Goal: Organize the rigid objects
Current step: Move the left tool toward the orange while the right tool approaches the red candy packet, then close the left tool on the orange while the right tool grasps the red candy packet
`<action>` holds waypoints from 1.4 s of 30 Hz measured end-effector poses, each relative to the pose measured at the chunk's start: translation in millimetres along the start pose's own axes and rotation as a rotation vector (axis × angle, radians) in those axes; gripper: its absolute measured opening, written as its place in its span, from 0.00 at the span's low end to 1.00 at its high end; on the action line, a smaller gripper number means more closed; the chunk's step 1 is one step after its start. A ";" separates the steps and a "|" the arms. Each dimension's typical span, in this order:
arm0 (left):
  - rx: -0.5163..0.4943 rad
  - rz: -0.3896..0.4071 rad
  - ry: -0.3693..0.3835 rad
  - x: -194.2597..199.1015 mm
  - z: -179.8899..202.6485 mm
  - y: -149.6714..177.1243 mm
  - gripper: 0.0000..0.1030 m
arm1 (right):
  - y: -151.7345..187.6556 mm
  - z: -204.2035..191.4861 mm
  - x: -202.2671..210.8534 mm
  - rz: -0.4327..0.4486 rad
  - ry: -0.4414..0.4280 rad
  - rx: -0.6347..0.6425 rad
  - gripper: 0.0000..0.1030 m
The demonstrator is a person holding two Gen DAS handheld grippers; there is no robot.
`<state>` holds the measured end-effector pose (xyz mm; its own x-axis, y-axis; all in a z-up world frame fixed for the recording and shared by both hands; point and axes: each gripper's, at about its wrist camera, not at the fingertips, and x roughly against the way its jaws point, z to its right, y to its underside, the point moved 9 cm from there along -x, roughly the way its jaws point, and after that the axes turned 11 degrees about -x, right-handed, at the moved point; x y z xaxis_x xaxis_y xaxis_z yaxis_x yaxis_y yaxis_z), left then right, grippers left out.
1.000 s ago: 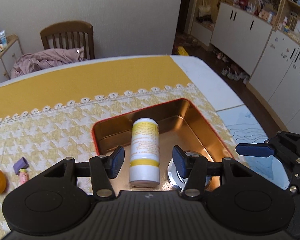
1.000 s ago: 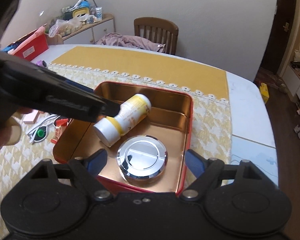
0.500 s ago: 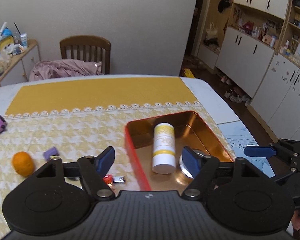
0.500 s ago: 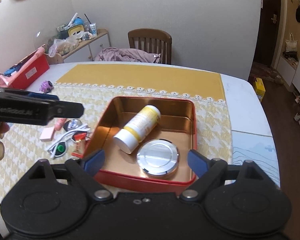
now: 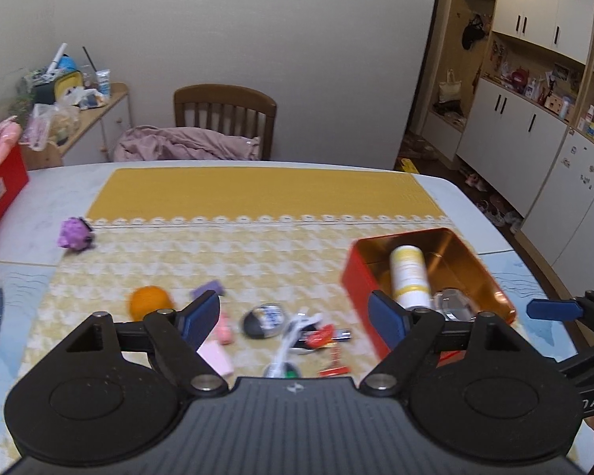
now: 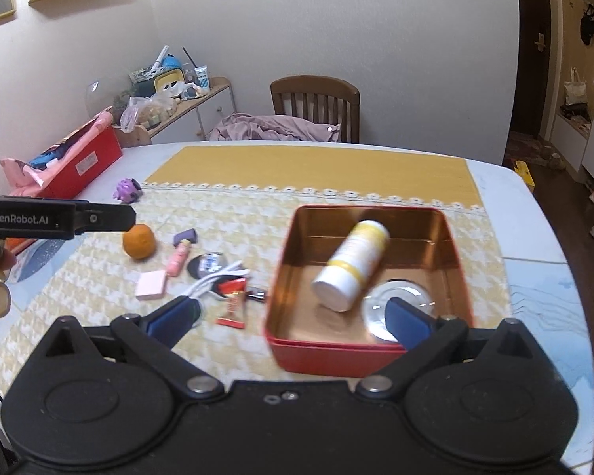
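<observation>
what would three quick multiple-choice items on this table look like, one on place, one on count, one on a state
1. Where is the orange?
A. in the tin
B. on the cloth, left of the tin
C. on the chair

2. How many things lie in the tin?
A. none
B. two
C. four

3. How does the bottle sit?
A. on its side
B. upright
C. held in a gripper

Answers:
1 B, the orange sits on the patterned cloth among the loose bits.
2 B, only the bottle and a shiny round lid are inside.
3 A, the bottle lies flat on the tin floor; the left gripper and right gripper are both open and empty.
</observation>
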<state>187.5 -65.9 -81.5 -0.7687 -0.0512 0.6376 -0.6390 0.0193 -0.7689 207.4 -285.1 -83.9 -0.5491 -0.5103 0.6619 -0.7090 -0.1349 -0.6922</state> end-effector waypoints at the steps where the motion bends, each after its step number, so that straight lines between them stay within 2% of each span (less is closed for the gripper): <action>1: -0.002 0.002 0.001 1.8 -7.1 1.3 0.81 | 1.9 -6.1 -1.5 0.000 0.000 -0.004 1.00; 10: -0.006 -0.001 0.029 4.3 -65.8 17.2 0.81 | 19.2 -56.2 -18.7 -0.011 0.040 -0.018 1.00; 17: -0.060 -0.001 0.048 -4.7 -100.5 26.6 0.81 | 27.3 -88.9 -39.3 -0.026 0.070 -0.011 1.00; 22: -0.106 -0.006 0.064 -20.5 -114.2 30.3 0.81 | 29.7 -97.4 -61.2 -0.032 0.115 0.007 0.99; 25: -0.135 -0.020 0.069 -37.3 -118.6 34.1 0.81 | 29.8 -93.1 -78.6 -0.051 0.148 0.009 0.94; 27: -0.144 -0.031 0.079 -49.0 -120.5 36.7 0.81 | 29.7 -89.2 -90.9 -0.070 0.166 -0.006 0.85; 33: -0.128 -0.068 0.117 -80.9 -125.3 45.6 0.81 | 30.6 -81.2 -115.6 -0.108 0.166 -0.030 0.77; 37: -0.125 -0.079 0.104 -98.2 -127.8 48.9 0.81 | 31.6 -77.5 -128.7 -0.132 0.180 -0.026 0.70; 39: -0.122 -0.087 0.099 -105.9 -129.8 50.0 0.81 | 32.3 -75.5 -135.4 -0.149 0.187 -0.020 0.60; 42: -0.137 -0.092 0.080 -114.6 -131.8 52.1 0.81 | 32.4 -72.7 -144.1 -0.157 0.198 -0.018 0.59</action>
<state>238.7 72.6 -188.4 -0.7028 0.0206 0.7111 -0.7005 0.1545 -0.6967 231.4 -154.1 -180.8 -0.5067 -0.3075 0.8054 -0.7991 -0.1832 -0.5727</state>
